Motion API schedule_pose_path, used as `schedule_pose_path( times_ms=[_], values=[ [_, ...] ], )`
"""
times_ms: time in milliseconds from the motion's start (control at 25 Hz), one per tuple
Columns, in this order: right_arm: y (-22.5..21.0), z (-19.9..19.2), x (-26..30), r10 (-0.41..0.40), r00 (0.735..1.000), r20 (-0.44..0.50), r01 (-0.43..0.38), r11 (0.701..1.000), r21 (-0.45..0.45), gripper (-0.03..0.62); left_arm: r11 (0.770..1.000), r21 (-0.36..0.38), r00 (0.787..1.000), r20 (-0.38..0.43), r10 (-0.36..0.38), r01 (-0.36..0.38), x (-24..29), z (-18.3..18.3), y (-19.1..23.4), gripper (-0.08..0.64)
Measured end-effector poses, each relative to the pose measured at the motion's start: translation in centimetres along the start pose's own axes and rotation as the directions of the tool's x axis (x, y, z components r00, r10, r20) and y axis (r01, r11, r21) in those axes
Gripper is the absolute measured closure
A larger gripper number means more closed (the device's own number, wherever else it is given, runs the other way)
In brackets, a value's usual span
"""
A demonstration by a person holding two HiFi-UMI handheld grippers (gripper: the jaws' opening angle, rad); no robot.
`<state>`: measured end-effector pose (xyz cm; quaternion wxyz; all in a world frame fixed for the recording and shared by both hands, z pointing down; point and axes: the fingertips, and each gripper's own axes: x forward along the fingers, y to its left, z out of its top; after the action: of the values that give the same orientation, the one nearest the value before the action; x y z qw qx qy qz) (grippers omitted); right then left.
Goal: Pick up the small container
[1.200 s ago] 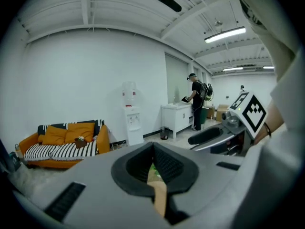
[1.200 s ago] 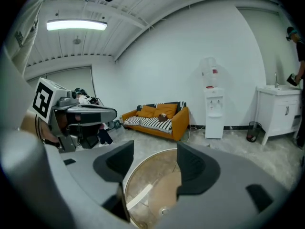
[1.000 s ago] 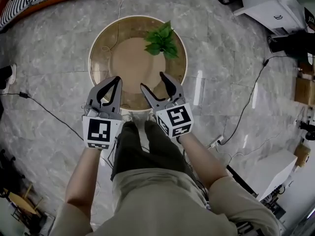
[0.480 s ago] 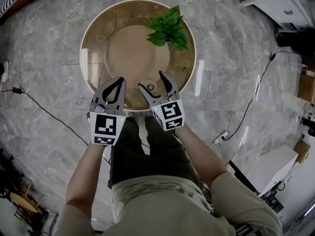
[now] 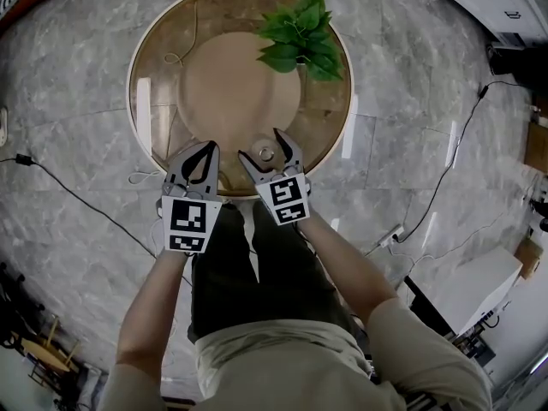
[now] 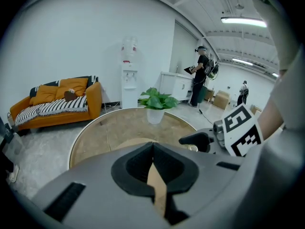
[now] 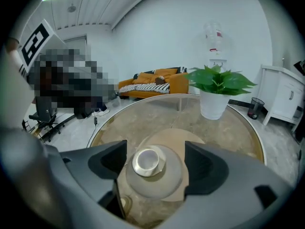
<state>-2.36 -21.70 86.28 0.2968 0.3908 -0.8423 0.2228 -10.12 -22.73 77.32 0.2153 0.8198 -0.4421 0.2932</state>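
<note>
The small container (image 7: 151, 175), a squat grey pot with a pale round cap (image 7: 146, 160), stands on the round glass table (image 5: 141, 75) near its front edge. My right gripper (image 7: 155, 152) straddles it and its jaws are opening, one pad on each side with gaps showing, so nothing presses on the pot. In the head view the container (image 5: 266, 152) shows between the right gripper's (image 5: 265, 146) fingers. My left gripper (image 5: 206, 149) hovers at the table's near rim just left of it, jaws closed together and empty, as the left gripper (image 6: 153, 150) view shows.
A potted green plant (image 5: 300, 32) in a white pot (image 7: 213, 104) stands at the table's far right. A thin cord (image 5: 184, 50) lies on the glass. Cables (image 5: 60, 182) cross the floor. An orange sofa (image 6: 52, 104), a water dispenser (image 6: 128, 78) and a standing person (image 6: 200, 75) are farther off.
Both grippers have advanced over the table's front edge. The right gripper's jaws have spread wider and now stand on either side of the container. The left gripper stays closed.
</note>
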Motion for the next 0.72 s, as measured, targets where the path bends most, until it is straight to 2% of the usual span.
schedule_pose_path(
  times_ms=[280,560,720],
  values=[
    [-0.4,-2.5,2.5,-0.031,0.999,-0.03,0.032,0.999,0.004,0.268,1.0,0.004,0.999,-0.04,-0.02,0.02,1.6,-2.4,0.0,0.554],
    [-0.4,-2.8,3.3,-0.022,0.998,-0.055,0.02,0.999,-0.039,0.269,1.0,0.008,0.998,-0.062,-0.02,0.021,1.2,-3.1,0.5,0.554],
    [-0.6,-2.0,2.4,-0.012,0.997,-0.073,0.011,1.0,-0.011,0.27,1.0,-0.002,0.997,-0.07,-0.025,0.025,0.2,-2.6,0.4,0.554]
  ],
)
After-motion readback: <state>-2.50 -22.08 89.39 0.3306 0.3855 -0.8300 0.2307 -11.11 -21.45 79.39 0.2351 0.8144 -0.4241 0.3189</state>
